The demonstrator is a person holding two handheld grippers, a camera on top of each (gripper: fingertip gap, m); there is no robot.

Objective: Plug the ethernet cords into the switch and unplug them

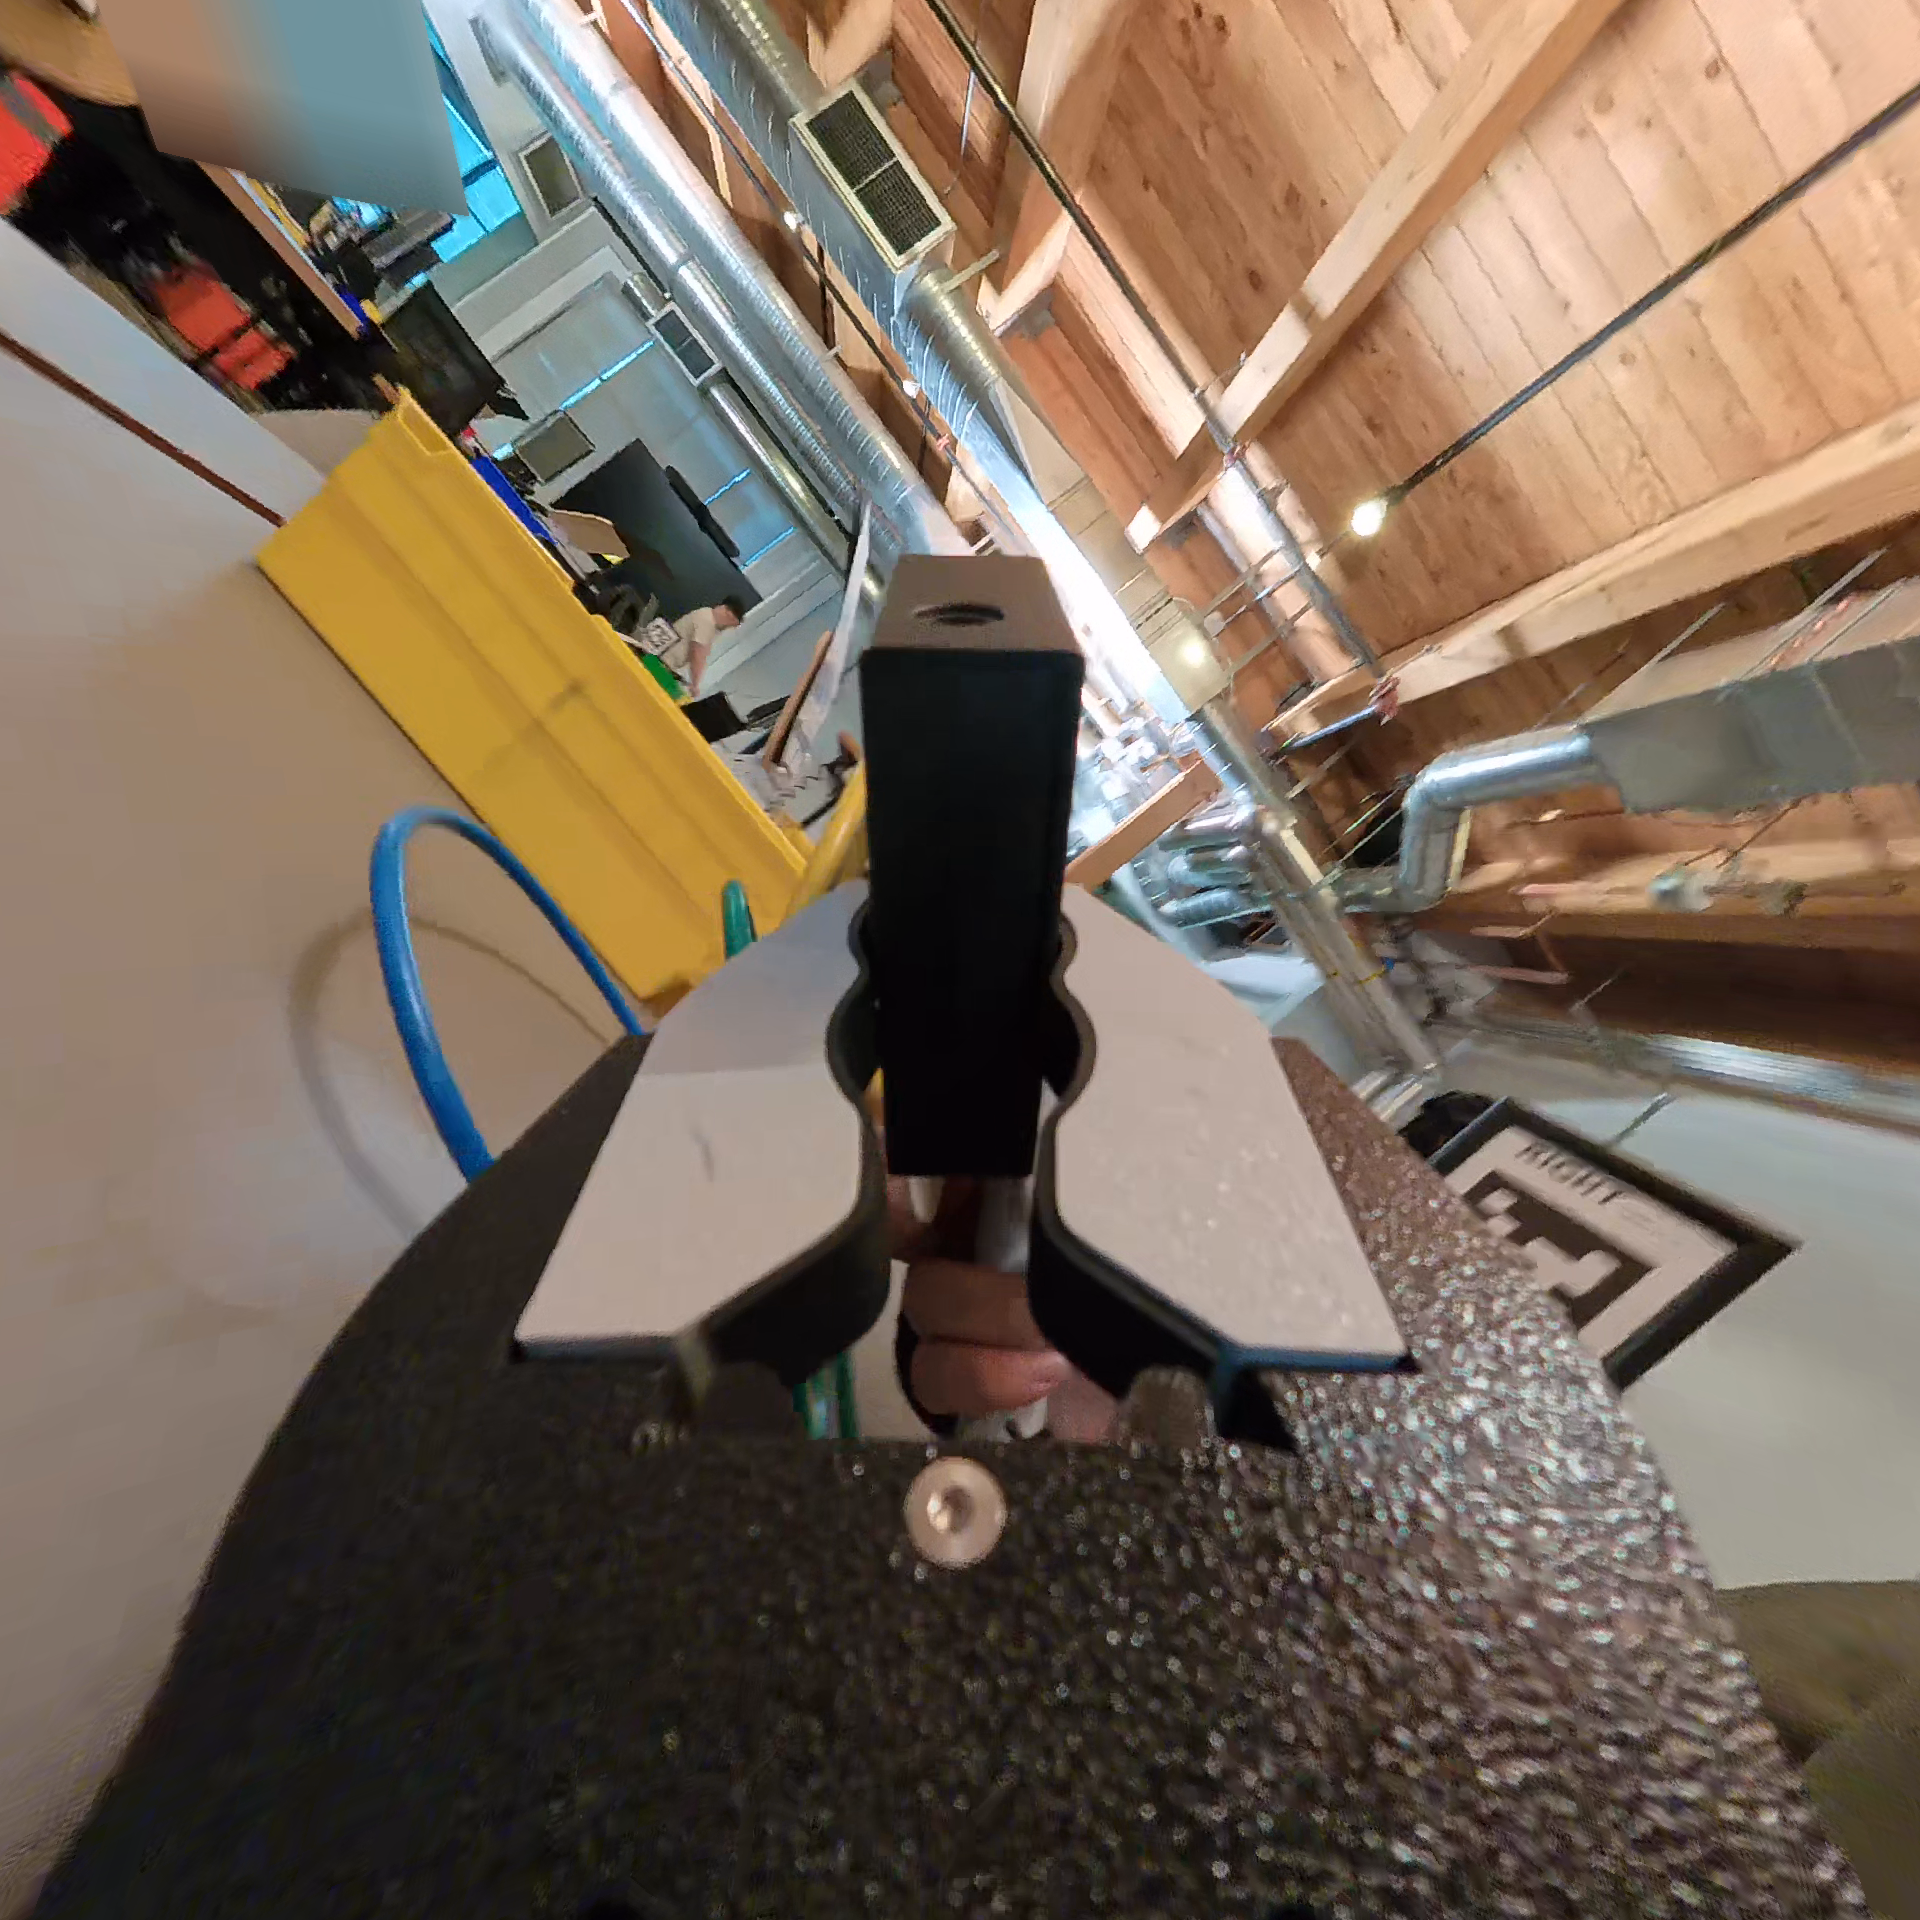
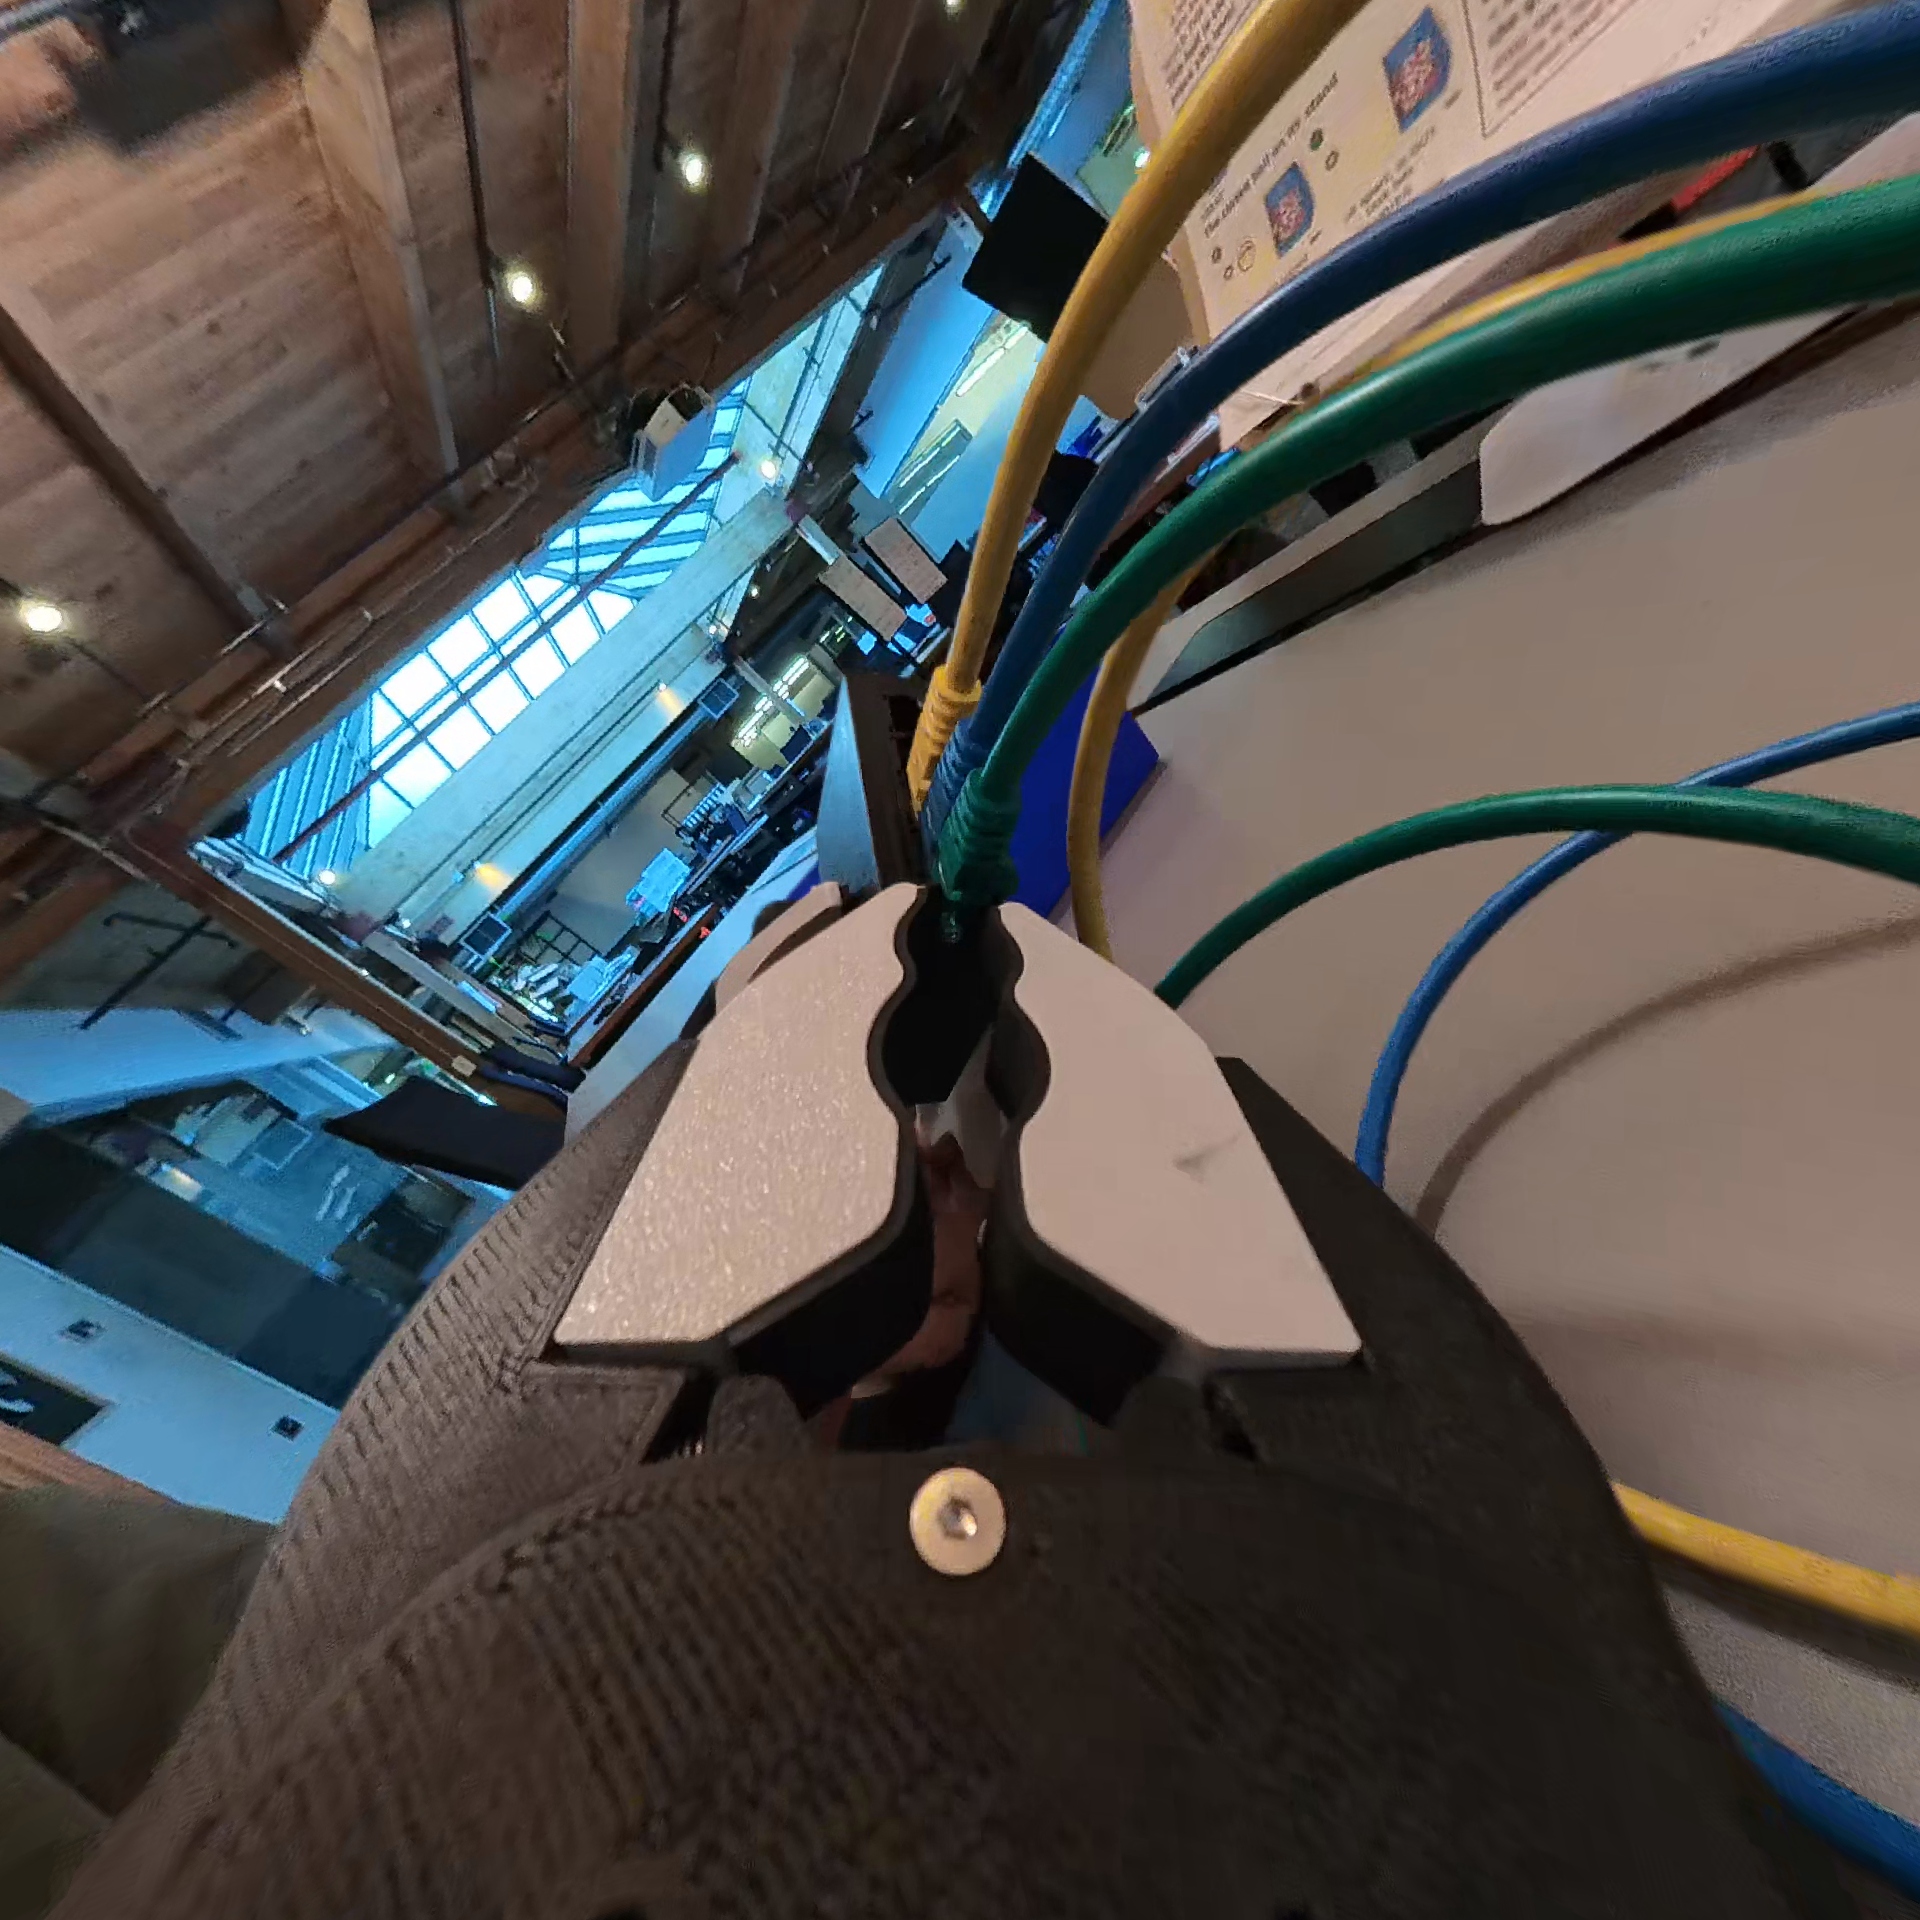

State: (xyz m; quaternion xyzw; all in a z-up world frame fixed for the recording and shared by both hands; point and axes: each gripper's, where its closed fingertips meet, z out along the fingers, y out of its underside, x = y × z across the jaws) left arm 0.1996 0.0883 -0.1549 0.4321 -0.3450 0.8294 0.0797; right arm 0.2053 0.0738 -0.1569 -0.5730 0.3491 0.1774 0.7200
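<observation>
In the left wrist view, my left gripper is shut on the near end of a black switch. The switch stands up between the fingers, off the table. In the right wrist view the switch is seen edge-on, with a yellow plug, a blue plug and a green plug in its ports. My right gripper is shut at the nose of the green plug, right at the switch. The contact itself is dark and partly hidden.
A beige table carries a yellow bin and a blue cord loop. The right gripper's tag shows beside my left fingers. In the right wrist view, cord loops lie on the table, with a printed sheet behind.
</observation>
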